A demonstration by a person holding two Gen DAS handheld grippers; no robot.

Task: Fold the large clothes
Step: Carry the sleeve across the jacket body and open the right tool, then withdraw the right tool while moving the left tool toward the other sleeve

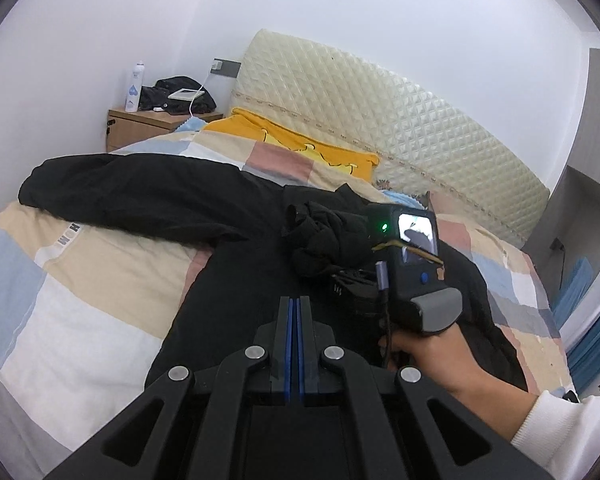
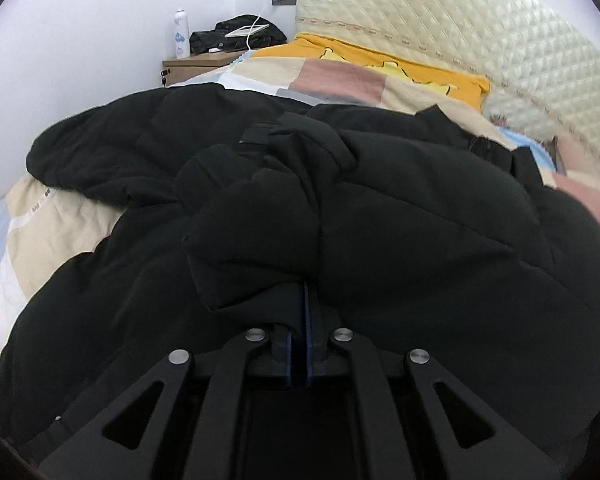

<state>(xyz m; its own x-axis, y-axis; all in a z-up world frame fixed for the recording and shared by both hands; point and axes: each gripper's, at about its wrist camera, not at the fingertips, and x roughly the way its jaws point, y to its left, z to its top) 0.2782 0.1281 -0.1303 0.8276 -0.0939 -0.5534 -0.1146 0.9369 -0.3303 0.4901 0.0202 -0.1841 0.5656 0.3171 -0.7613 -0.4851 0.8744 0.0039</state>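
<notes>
A large black padded jacket [image 1: 228,300] lies spread on the bed, one sleeve [image 1: 120,188] stretched out to the left. My left gripper [image 1: 296,300] hovers over the jacket's body, shut with nothing between its blue pads. In the left wrist view, a hand [image 1: 440,356] in a white cuff holds my right gripper [image 1: 340,280] with the bunched second sleeve [image 1: 324,236] at its front. In the right wrist view, that sleeve [image 2: 260,220] folds across the jacket [image 2: 440,240] and drapes over the tips of my right gripper [image 2: 301,292], which is shut on the fabric.
A patchwork quilt [image 1: 80,280] covers the bed, with a yellow pillow [image 1: 308,144] and a quilted cream headboard [image 1: 400,120] behind. At the far left a wooden nightstand [image 1: 140,128] holds a white bottle [image 1: 134,86] and dark clothing. White walls close in left and behind.
</notes>
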